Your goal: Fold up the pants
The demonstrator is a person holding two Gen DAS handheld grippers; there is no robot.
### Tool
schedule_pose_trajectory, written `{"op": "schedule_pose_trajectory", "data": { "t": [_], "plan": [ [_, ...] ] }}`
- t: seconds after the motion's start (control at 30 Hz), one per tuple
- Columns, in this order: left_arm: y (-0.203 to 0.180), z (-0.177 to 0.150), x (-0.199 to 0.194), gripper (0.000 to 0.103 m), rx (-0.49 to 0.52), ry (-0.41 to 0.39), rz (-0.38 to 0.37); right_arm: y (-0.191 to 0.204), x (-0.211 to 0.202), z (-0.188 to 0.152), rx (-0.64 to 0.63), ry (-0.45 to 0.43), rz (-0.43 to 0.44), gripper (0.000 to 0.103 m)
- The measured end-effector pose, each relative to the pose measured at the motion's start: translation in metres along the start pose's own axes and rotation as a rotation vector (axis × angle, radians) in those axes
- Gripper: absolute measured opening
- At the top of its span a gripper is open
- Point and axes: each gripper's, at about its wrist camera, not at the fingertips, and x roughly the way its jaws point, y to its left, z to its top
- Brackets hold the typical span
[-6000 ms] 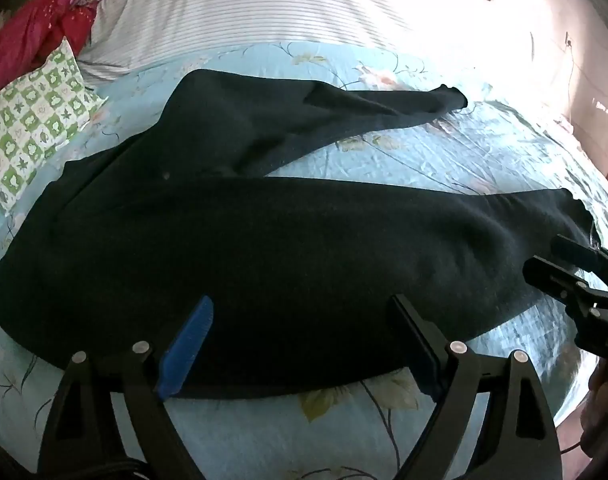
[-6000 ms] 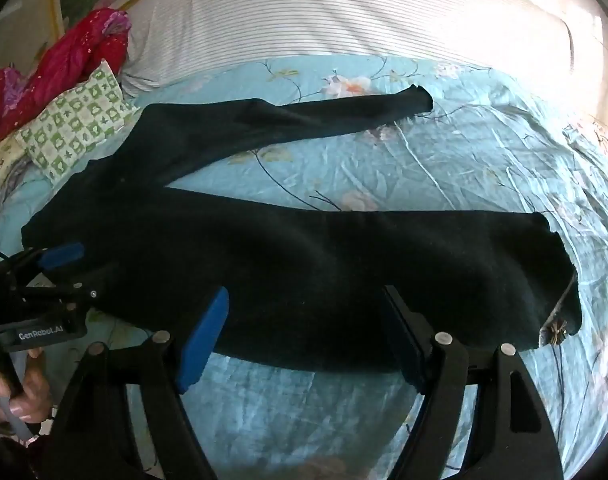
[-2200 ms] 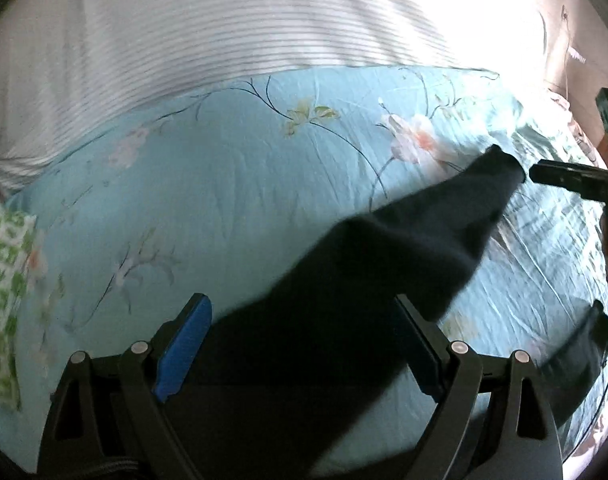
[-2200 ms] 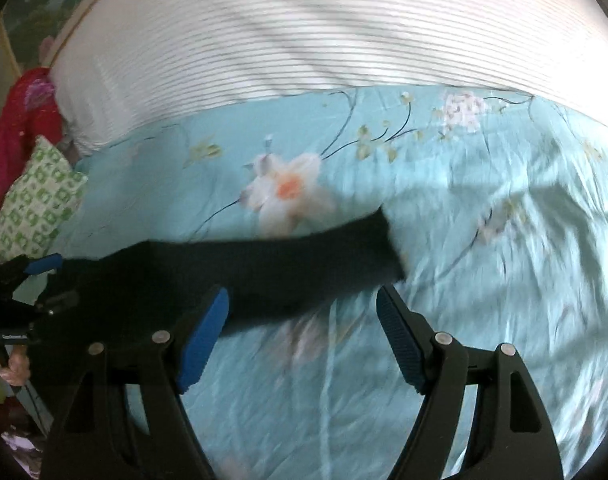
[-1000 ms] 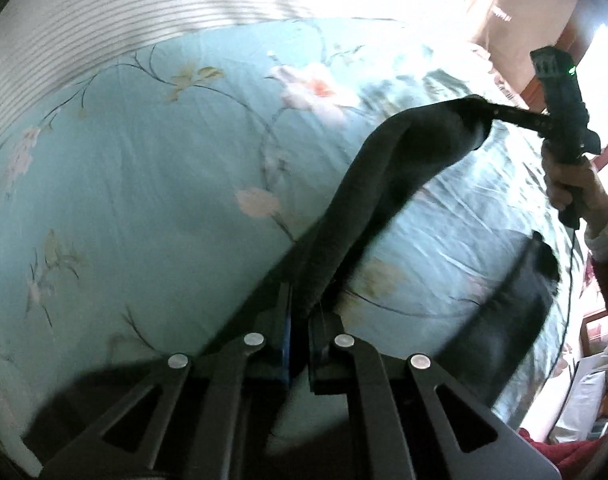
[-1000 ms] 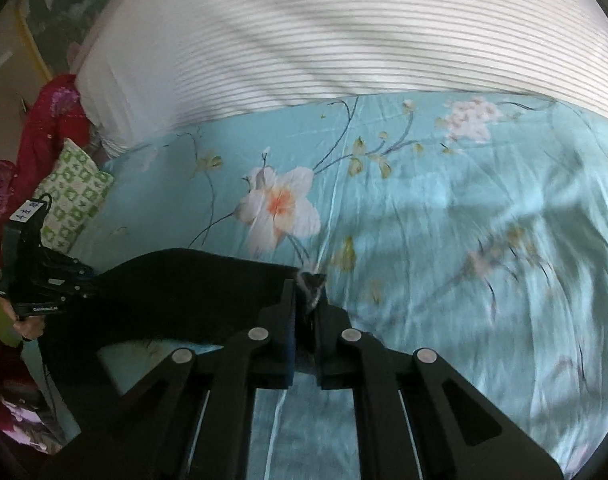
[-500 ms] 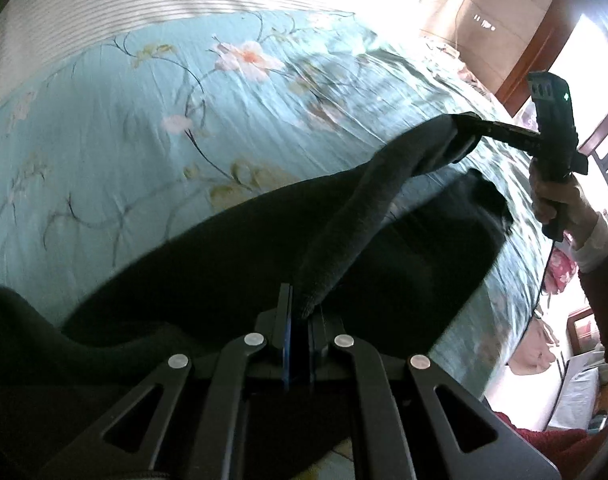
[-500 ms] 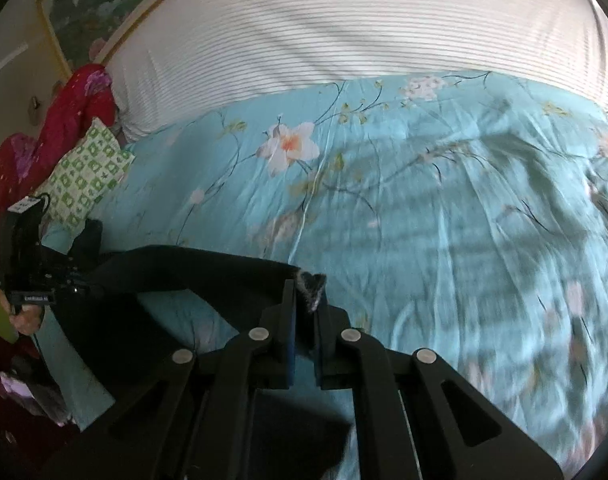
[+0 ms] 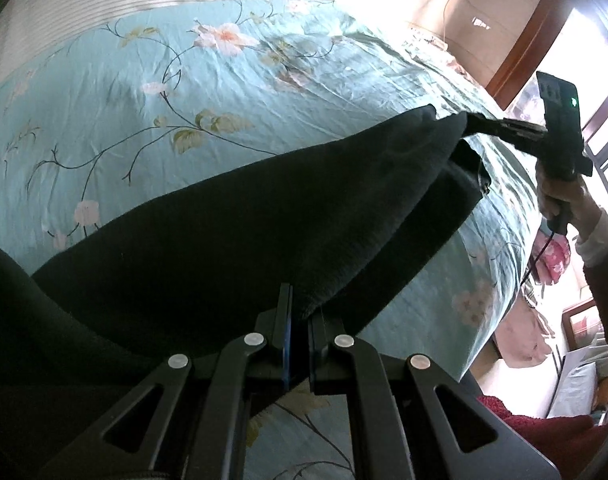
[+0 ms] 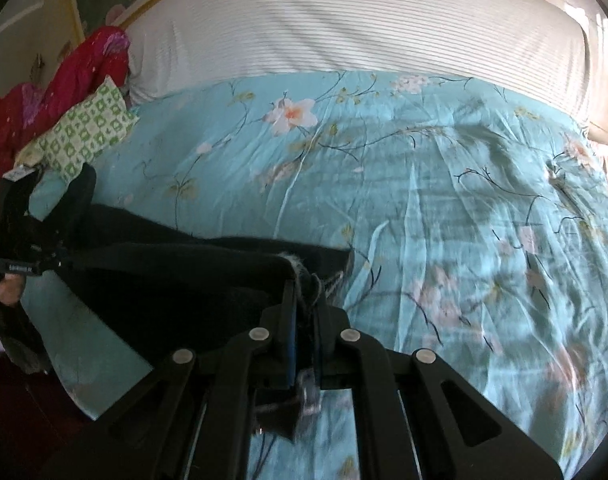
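Black pants point(image 9: 264, 220) lie across the teal flowered bed sheet point(image 9: 224, 100). One leg is raised and stretched between my two grippers, right above the other leg, which lies flat. My left gripper point(image 9: 298, 316) is shut on the black fabric near the thigh. In the left wrist view, my right gripper point(image 9: 470, 126) grips the leg's far end, with a hand point(image 9: 564, 200) on its handle. In the right wrist view, my right gripper point(image 10: 304, 292) is shut on the pants point(image 10: 164, 280) at the hem. My left gripper point(image 10: 60, 260) is at the far left.
A white striped duvet point(image 10: 344, 20) covers the back of the bed. A green checked pillow point(image 10: 84, 136) and a red garment point(image 10: 76, 76) lie at the back left. The bed's edge point(image 9: 484, 320) drops off on the right in the left wrist view, with a wooden door frame point(image 9: 520, 44) beyond.
Both grippers have carried the raised leg sideways across the bed. It now hangs over the other leg instead of over bare sheet, and it has come lower.
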Motion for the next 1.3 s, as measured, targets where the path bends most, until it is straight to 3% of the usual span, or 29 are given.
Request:
{"op": "schedule_pose_trajectory", "data": {
  "t": [0.17, 0.37, 0.5, 0.63, 0.7, 0.77, 0.83, 0.87, 0.93, 0.97, 1.0, 1.1, 1.3],
  "plan": [
    [-0.003, -0.007, 0.002, 0.004, 0.026, 0.003, 0.008, 0.008, 0.004, -0.017, -0.029, 0.053, -0.031, 0.006],
    [-0.003, -0.017, 0.012, 0.006, 0.04, 0.03, 0.005, 0.014, -0.005, -0.032, -0.023, 0.051, -0.05, 0.006],
    [-0.004, -0.019, 0.021, 0.007, 0.045, 0.047, 0.024, 0.017, 0.003, -0.044, -0.028, 0.123, -0.08, 0.006],
    [-0.002, -0.022, 0.023, 0.021, 0.018, 0.049, 0.011, 0.012, 0.004, -0.057, -0.005, 0.188, -0.119, 0.006],
    [-0.002, -0.024, 0.018, 0.031, -0.002, 0.047, 0.005, 0.004, -0.006, -0.06, 0.047, 0.162, -0.172, 0.007],
    [-0.002, -0.028, 0.009, 0.051, -0.021, 0.039, 0.016, -0.004, -0.018, -0.06, 0.115, 0.148, -0.179, 0.007],
    [0.001, -0.033, -0.001, 0.054, -0.052, 0.024, 0.017, -0.008, -0.035, -0.059, 0.185, 0.091, -0.149, 0.009],
    [0.004, -0.035, -0.006, 0.054, -0.07, 0.021, 0.017, -0.008, -0.042, -0.058, 0.206, 0.061, -0.133, 0.011],
    [0.011, -0.039, -0.017, 0.055, -0.124, 0.011, 0.019, 0.0, -0.053, -0.054, 0.236, 0.005, -0.1, 0.028],
    [0.016, -0.04, -0.023, 0.055, -0.153, 0.005, 0.016, 0.005, -0.055, -0.051, 0.24, -0.012, -0.09, 0.048],
    [0.022, -0.043, -0.03, 0.055, -0.194, -0.006, 0.012, 0.014, -0.055, -0.048, 0.232, -0.036, -0.075, 0.06],
    [0.041, -0.045, -0.048, 0.069, -0.29, -0.032, 0.083, 0.042, -0.04, -0.036, 0.202, -0.043, 0.003, 0.061],
    [0.101, -0.035, -0.073, 0.073, -0.502, -0.026, 0.163, 0.103, 0.006, -0.014, 0.113, 0.015, 0.149, 0.061]
  ]
}}
